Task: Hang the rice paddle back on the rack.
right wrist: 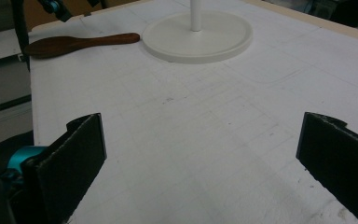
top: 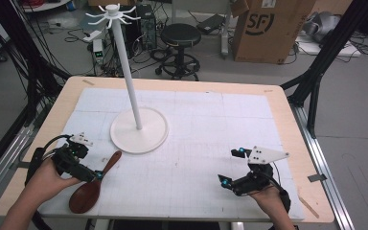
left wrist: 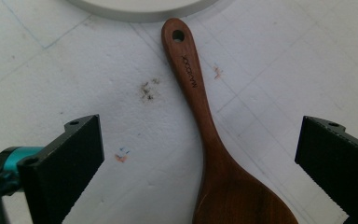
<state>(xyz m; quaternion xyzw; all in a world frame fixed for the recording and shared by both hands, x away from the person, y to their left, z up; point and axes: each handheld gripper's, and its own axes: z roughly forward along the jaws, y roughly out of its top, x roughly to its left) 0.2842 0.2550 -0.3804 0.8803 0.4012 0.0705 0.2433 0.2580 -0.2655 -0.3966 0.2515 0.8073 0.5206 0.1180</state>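
High view first, reading from the left: the left gripper [top: 92, 173] hovers over a dark wooden spoon [top: 93, 186] lying flat on the white mat [top: 211, 143], its jaws spread wide and holding nothing. In the left gripper view the spoon [left wrist: 214, 140] runs up between the two jaws, nearer the right-hand one, bowl toward the camera and the handle's hanging hole pointing ahead at the rim of the stand's base [left wrist: 140, 9]. Ahead and to the right of that gripper stands the white hook stand [top: 133, 91]; the handle tip lies just beside its round base. Farther right, well apart from the spoon, the right gripper [top: 231, 167] rests low over bare mat, also gaping and empty. The risk I see is an off-centre close: the right-hand jaw would reach the neck first and push the spoon sideways or spin it flat on the mat. Gripping over the broad, rounded bowl could also let the wood squirt out.
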